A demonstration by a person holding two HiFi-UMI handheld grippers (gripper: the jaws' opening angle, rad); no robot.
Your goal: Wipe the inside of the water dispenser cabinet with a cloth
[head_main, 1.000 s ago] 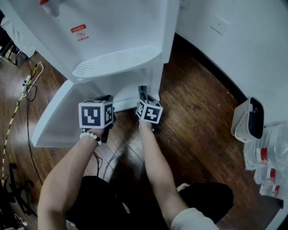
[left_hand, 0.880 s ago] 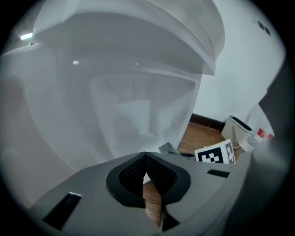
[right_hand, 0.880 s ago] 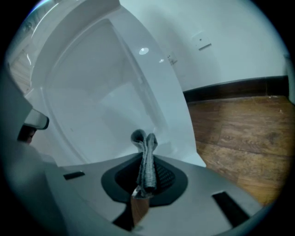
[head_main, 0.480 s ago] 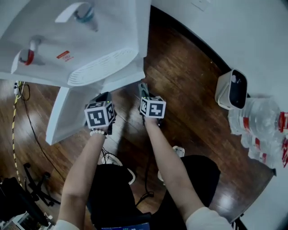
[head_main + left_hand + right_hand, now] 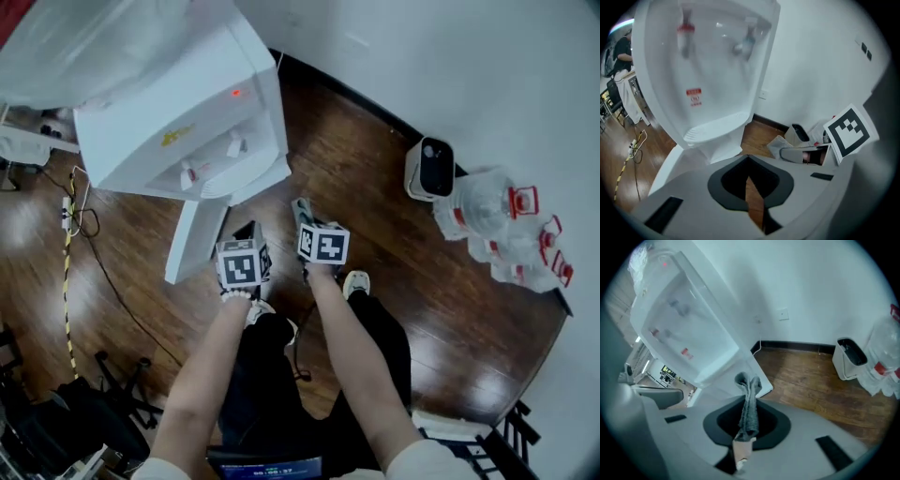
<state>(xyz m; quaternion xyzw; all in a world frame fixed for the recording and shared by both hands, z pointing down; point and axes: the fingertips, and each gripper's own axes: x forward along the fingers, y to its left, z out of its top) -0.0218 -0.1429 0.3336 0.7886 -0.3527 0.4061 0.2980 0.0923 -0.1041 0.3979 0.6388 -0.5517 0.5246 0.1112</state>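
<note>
1. The cloth [image 5: 750,386] is a grey folded strip clamped between the jaws of the right gripper [image 5: 748,403]. It is held in the air in front of the water dispenser [image 5: 178,131] and touches nothing else.
2. The cabinet door [image 5: 192,242] at the dispenser's foot stands open. No view shows the cabinet's inside, so I cannot tell how much of it is wiped. With the cloth held clear, I judge no wiping is under way, and the door is not yet shut.
3. The left gripper [image 5: 749,160] is beside the right one, its jaws together on nothing.
4. Bare floor [image 5: 375,216] lies between the person and the dispenser. The door's edge juts out on the left, with cables [image 5: 70,234] beyond it. The white bin [image 5: 429,169] and bottles [image 5: 502,230] are well apart on the right.
</note>
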